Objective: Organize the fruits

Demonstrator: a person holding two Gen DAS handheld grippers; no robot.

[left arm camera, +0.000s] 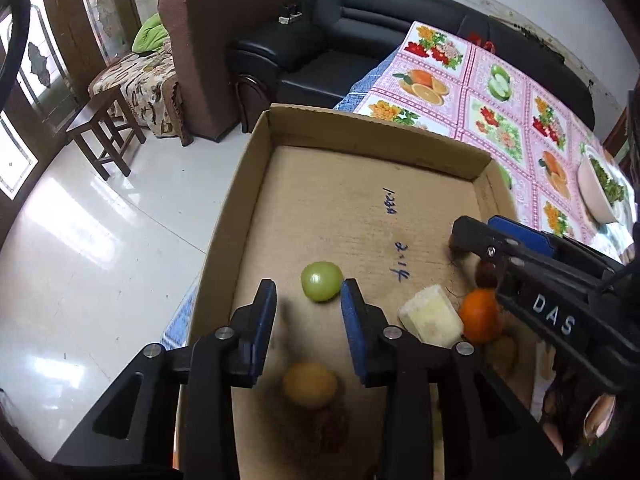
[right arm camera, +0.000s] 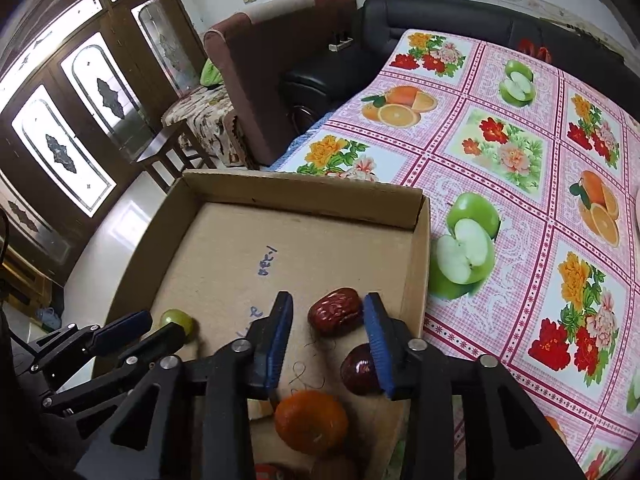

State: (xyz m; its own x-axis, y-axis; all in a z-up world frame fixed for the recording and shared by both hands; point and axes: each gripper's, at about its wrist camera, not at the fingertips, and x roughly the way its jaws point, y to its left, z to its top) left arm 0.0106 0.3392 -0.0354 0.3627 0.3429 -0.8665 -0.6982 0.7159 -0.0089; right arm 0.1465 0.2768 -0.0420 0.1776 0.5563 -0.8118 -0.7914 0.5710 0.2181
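The left gripper (left arm camera: 308, 300) hangs released over the cardboard box (left arm camera: 256, 184), just short of a green fruit (left arm camera: 321, 287) near the box's left wall. The right gripper (right arm camera: 328, 320) is also released, straddling 1 of 2 red dates (right arm camera: 335, 311) near the right wall, an orange (right arm camera: 311, 422) beneath it.

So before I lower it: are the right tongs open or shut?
Open: the right tongs are spread, date between, untouched.
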